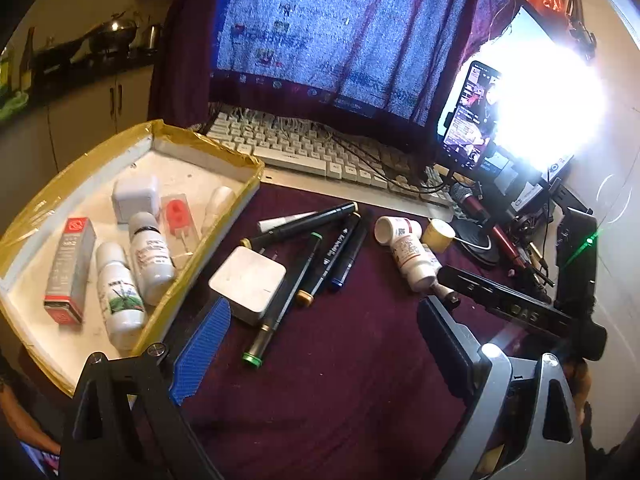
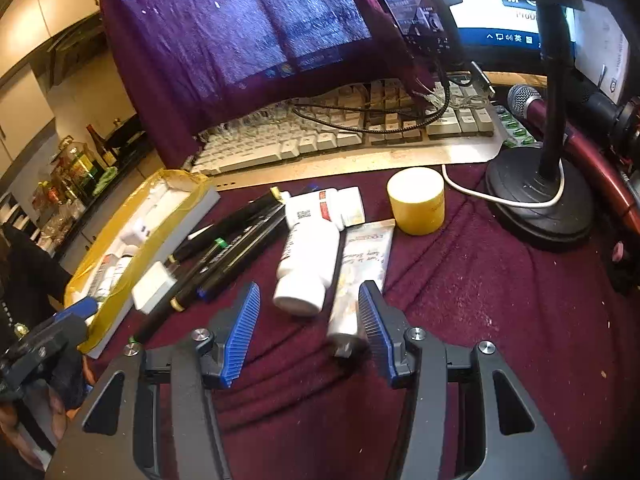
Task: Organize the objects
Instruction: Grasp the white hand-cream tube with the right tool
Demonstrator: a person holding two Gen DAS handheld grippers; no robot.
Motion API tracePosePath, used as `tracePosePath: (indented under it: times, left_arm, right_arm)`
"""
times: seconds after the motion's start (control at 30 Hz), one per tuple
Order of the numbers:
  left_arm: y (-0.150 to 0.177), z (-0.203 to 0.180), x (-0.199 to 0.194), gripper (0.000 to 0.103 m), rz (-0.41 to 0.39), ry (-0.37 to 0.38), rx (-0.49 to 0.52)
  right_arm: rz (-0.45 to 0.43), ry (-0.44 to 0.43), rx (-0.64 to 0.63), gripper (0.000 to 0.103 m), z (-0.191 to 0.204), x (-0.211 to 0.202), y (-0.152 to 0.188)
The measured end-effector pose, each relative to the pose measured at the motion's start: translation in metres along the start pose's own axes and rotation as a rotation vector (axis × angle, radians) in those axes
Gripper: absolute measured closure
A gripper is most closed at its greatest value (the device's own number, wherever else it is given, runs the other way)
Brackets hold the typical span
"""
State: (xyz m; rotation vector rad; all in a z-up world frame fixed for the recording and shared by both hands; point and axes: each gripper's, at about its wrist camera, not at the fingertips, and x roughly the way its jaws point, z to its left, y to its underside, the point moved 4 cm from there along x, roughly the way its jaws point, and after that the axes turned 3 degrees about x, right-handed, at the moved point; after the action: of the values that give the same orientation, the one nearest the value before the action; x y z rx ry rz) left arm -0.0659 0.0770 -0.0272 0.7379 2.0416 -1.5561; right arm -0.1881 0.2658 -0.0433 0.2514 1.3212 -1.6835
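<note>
A yellow-taped white tray (image 1: 208,152) at the left holds white bottles, a grey-red box (image 1: 70,268), a white block and a red item. On the maroon cloth lie several black markers (image 1: 304,264), a white adapter (image 1: 248,284), white pill bottles (image 1: 412,258) and a yellow cap (image 1: 438,234). My left gripper (image 1: 320,340) is open and empty above the cloth, beside the adapter. My right gripper (image 2: 310,320) is open, its jaws either side of a white bottle (image 2: 306,264) and a cream tube (image 2: 360,276). The tray (image 2: 116,296) shows left in the right wrist view.
A keyboard (image 1: 296,148) lies behind under a cloth-draped monitor (image 1: 340,32). A phone on a stand (image 1: 468,120), a microphone (image 2: 524,100), a black stand base (image 2: 540,196) and cables crowd the right. A kitchen counter lies far left.
</note>
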Motion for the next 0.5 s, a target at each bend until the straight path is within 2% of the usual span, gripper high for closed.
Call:
tracePosePath:
  times: [0.1, 0.17, 0.27, 0.37, 0.5]
  left_arm:
    - [0.004, -0.001, -0.002, 0.011, -0.003, -0.010, -0.007]
    - [0.006, 0.000, -0.003, 0.011, -0.002, -0.001, -0.026]
    - [0.007, -0.002, 0.001, 0.011, 0.006, 0.009, -0.035]
    - [0.007, -0.011, 0.003, 0.011, 0.010, 0.020, -0.023]
    - [0.005, -0.022, 0.006, 0.011, 0.016, 0.020, 0.012]
  right_arm:
    - [0.038, 0.080, -0.009, 0.053, -0.005, 0.008, -0.002]
    - [0.042, 0.091, -0.016, 0.053, -0.008, 0.006, -0.002]
    - [0.033, 0.127, -0.042, 0.063, -0.011, 0.002, -0.006]
    - [0.050, 0.085, 0.007, 0.063, -0.021, 0.001, -0.007]
    - [0.098, 0.094, -0.038, 0.063, -0.013, 0.012, 0.000]
